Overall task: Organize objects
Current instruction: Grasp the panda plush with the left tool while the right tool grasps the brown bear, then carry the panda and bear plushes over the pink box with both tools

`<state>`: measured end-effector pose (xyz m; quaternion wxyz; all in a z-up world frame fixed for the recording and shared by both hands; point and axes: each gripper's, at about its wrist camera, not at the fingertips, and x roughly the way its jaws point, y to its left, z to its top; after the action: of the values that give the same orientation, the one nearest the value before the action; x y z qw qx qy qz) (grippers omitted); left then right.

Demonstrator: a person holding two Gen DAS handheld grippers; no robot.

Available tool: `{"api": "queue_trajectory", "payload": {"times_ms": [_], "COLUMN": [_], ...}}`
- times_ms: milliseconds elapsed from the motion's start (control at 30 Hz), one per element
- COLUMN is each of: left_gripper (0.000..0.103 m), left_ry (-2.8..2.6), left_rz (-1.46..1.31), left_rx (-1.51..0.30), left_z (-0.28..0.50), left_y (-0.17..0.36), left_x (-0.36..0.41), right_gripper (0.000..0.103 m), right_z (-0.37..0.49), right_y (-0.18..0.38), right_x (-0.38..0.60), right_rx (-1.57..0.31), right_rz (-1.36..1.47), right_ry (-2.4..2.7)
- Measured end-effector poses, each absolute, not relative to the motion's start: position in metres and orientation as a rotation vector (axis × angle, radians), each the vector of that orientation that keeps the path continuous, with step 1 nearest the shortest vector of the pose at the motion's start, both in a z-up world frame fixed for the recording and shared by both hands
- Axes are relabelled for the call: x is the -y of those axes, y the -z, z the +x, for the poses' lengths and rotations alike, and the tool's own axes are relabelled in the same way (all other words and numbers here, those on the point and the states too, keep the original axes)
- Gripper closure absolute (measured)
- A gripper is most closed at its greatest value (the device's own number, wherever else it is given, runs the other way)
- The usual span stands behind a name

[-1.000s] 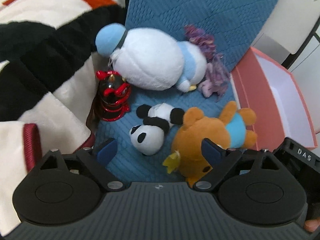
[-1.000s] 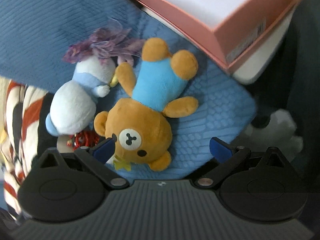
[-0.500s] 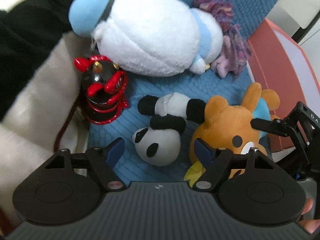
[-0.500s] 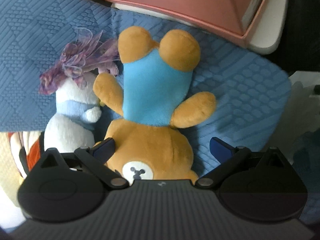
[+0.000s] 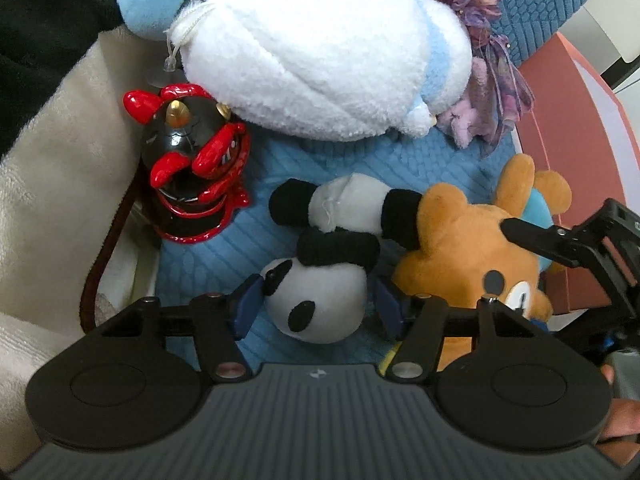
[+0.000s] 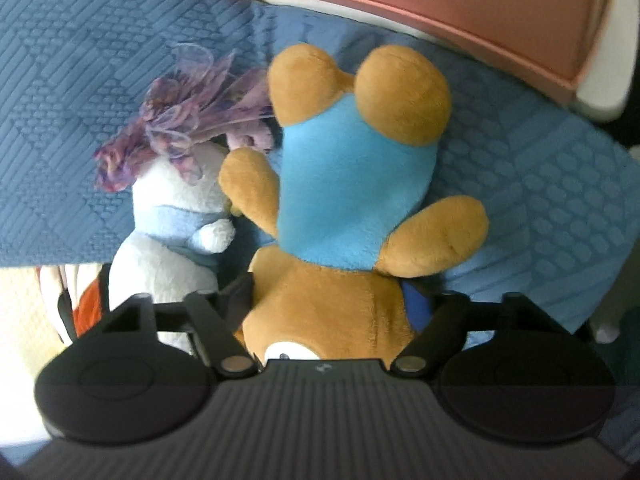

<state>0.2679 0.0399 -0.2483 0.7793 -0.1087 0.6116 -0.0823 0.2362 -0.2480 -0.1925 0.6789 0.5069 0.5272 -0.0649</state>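
A small panda plush (image 5: 320, 300) lies upside down on the blue quilt (image 5: 420, 160). My left gripper (image 5: 318, 306) straddles its head; the jaws are closing and both blue pads press its cheeks. Right of it lies a brown bear plush in a blue shirt (image 5: 464, 256). In the right wrist view the bear (image 6: 352, 184) lies with its feet away from me. My right gripper (image 6: 328, 304) has its jaws closing on the bear's head, with the pads against both sides. One black finger (image 5: 528, 234) of that gripper shows over the bear's head in the left wrist view.
A big white and light-blue plush (image 5: 320, 52) lies behind the panda, purple frilly fabric (image 5: 480, 40) beside it. A black and red figurine (image 5: 192, 168) stands at the left against a cream blanket (image 5: 60, 180). A pink box (image 6: 480, 12) sits beyond the bear.
Both grippers came down onto the plushes. The left jaws closed around the panda's head, and the right jaws narrowed around the bear's head, which now fills the gap.
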Motion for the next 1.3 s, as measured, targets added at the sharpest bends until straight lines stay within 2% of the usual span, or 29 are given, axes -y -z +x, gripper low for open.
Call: {"api": "queue_trajectory", "payload": {"times_ms": [267,567,833,1000,1300], "left_gripper": [0.037,0.037,0.037,0.04,0.041], "left_ry": [0.169,0.154,0.124,0.099,0.067], "left_rz": [-0.25,-0.226,-0.205,-0.171,-0.279], "left_rx": [-1.321,-1.336,-1.323,-1.298,-1.242], "left_z": [0.263,0.26,0.269,0.263,0.231], "left_y": [0.248,0.249,0.25,0.247,0.231], "left_x": [-0.039,-0.031,-0.017,-0.005,0.008], "right_gripper": [0.031,0.032,0.032,0.037,0.038], "right_z": [0.241,0.252,0.257,0.256,0.241], "right_y": [0.168,0.148,0.16,0.154,0.139], "right_x": [0.251,0.217,0.203,0.202,0.216], "right_rx": [-1.223,-1.245,-1.194,-1.184,-1.18], "right_rz": [0.855,0.237,0.129,0.122,0.15], "right_ry": [0.036,-0.219,-0.272,-0.289,-0.318]}}
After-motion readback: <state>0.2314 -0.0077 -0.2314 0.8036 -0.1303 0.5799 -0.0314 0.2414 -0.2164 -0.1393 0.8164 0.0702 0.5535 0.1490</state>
